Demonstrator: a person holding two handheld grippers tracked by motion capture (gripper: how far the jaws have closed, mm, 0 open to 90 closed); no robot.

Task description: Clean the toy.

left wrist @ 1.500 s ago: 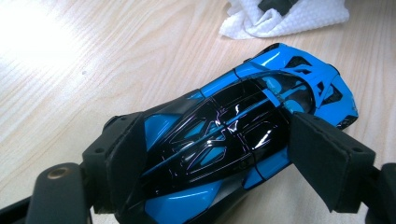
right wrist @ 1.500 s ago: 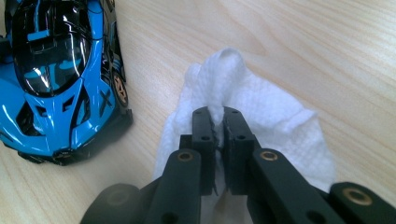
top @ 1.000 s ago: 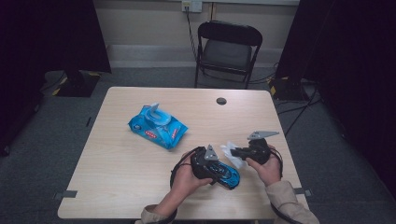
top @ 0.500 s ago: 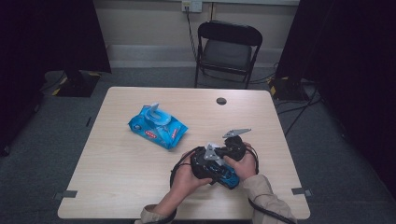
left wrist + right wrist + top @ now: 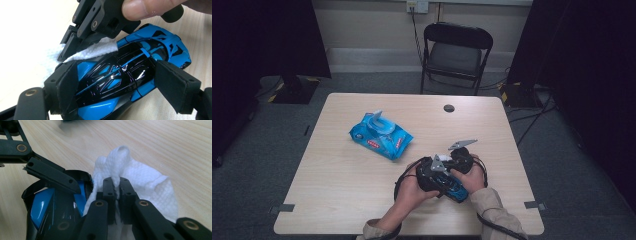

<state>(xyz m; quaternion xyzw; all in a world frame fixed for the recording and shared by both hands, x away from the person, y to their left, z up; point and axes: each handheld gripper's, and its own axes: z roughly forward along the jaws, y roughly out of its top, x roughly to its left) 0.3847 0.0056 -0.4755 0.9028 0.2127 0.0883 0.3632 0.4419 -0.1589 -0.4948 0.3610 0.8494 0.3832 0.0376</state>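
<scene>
Right now, near the table's (image 5: 337,200) front edge, your left gripper (image 5: 120,82) clamps the toy car (image 5: 130,72); it could squirt free if you scrub hard. Your right gripper (image 5: 116,195), pinching the wipe (image 5: 147,185), may lose it.

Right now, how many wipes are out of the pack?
1. A white wipe pinched in the right gripper, pressed against the blue toy car held by the left gripper. The wipes pack may hold more.
</scene>
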